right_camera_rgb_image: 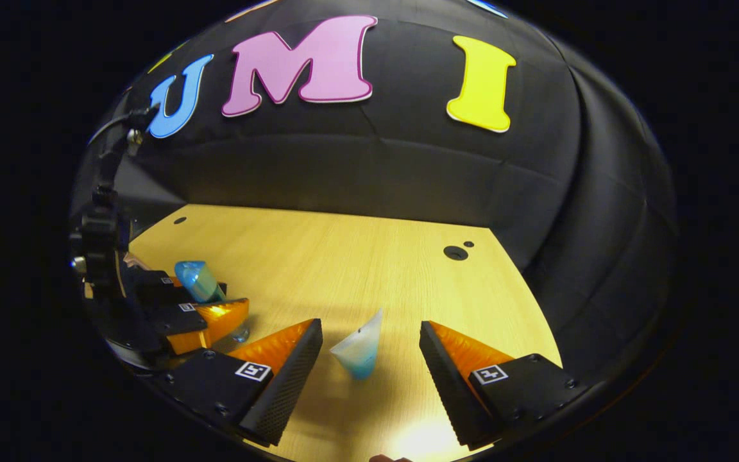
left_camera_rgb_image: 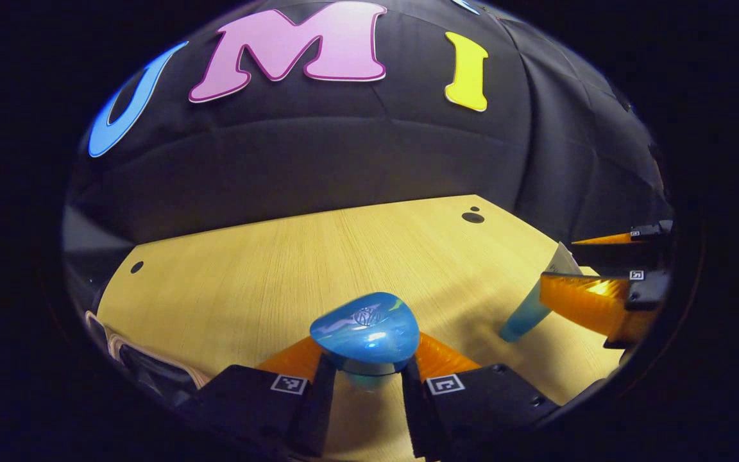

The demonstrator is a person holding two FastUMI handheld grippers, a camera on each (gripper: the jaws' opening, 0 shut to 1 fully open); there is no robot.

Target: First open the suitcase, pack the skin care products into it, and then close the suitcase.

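On the pale wood bench (right_camera_rgb_image: pixel 344 269) | my left hand-held gripper (left_camera_rgb_image: pixel 369 375) clamps glossy blue-capped bottle (left_camera_rgb_image: pixel 365 333): rigid, slick, take below cap | right hand-held gripper (right_camera_rgb_image: pixel 366 359) wide open around soft translucent blue tube (right_camera_rgb_image: pixel 360 353): light, squashy, pinch mid-body

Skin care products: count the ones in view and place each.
2. A blue-capped bottle is clamped in the left gripper above the table. A tube stands on the table between the open fingers of the right gripper. Others may be hidden.

Dim booth, warm glare, fisheye warp
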